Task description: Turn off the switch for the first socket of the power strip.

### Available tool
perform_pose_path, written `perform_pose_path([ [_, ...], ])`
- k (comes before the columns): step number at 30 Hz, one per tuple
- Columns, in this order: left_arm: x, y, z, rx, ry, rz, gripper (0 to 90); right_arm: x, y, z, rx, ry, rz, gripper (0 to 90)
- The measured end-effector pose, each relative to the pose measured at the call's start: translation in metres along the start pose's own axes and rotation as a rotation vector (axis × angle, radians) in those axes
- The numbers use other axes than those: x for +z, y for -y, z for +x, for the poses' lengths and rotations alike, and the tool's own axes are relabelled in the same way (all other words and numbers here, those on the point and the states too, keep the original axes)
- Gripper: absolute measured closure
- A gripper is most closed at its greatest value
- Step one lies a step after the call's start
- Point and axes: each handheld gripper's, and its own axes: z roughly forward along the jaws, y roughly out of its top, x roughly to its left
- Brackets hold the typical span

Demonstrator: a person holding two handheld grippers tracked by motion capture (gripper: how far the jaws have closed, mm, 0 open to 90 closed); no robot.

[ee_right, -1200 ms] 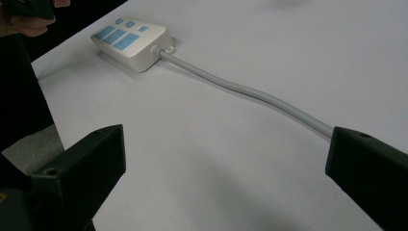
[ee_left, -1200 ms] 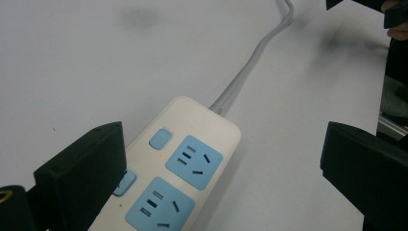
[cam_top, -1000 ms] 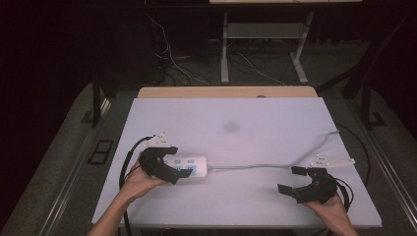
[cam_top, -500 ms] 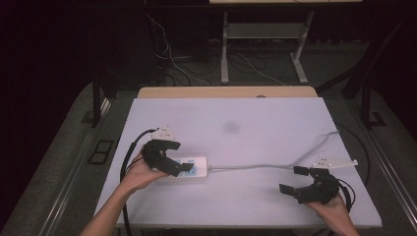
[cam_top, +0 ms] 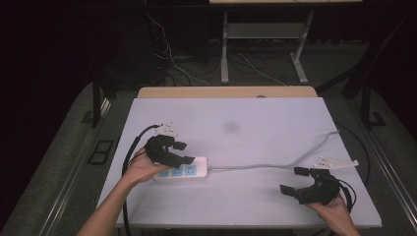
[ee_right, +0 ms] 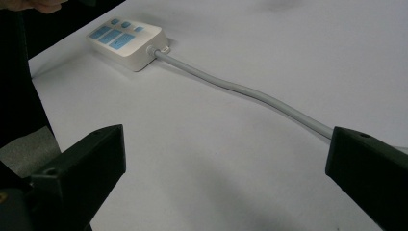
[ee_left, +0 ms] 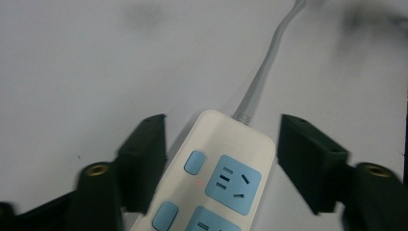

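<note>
Left gripper: jaws spread wide, gripping nothing; the cream plastic power strip with pale blue sockets lies between them, untouched either side, likely lined up for a grasp.
Right gripper: jaws released, empty, hanging over bare white table.
Grey cord: runs from the strip's end toward the right-hand jaw tip, lying slack.
Strip location: flat on the table.

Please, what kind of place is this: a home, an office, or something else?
Probably a lab or recording workspace, not a home. A bare white table stands in a dark room, loose cables lie on the floor behind it beside a metal stand, and only a power strip lies on it.
</note>
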Motion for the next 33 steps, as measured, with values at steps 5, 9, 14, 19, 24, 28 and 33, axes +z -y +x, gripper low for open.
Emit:
perform_pose_path([
  [5, 0.004, -0.003, 0.004, -0.002, 0.012, 0.027, 69.0, 0.001, 0.0, 0.0, -0.006, 0.007, 0.004, 0.1],
  [9, 0.007, -0.005, 0.007, -0.003, 0.003, 0.044, 79.9, 0.001, 0.0, 0.001, -0.008, 0.009, 0.006, 0.2],
  [14, 0.011, -0.006, 0.011, -0.007, 0.0, 0.056, 87.6, 0.0, 0.0, 0.0, -0.01, 0.014, 0.003, 0.2],
  [19, 0.016, -0.004, 0.015, -0.009, 0.002, 0.077, 89.0, 0.0, 0.0, 0.0, -0.011, 0.015, 0.002, 0.2],
  [24, 0.021, -0.003, 0.018, -0.014, 0.008, 0.095, 89.0, 0.001, 0.0, 0.0, -0.014, 0.015, 0.003, 0.2],
  [28, 0.024, -0.002, 0.021, -0.016, 0.011, 0.105, 89.1, 0.001, 0.001, 0.0, -0.014, 0.014, 0.006, 0.2],
  [33, 0.027, -0.001, 0.022, -0.027, 0.021, 0.114, 89.1, 0.001, 0.001, 0.0, -0.015, 0.013, 0.007, 0.2],
])
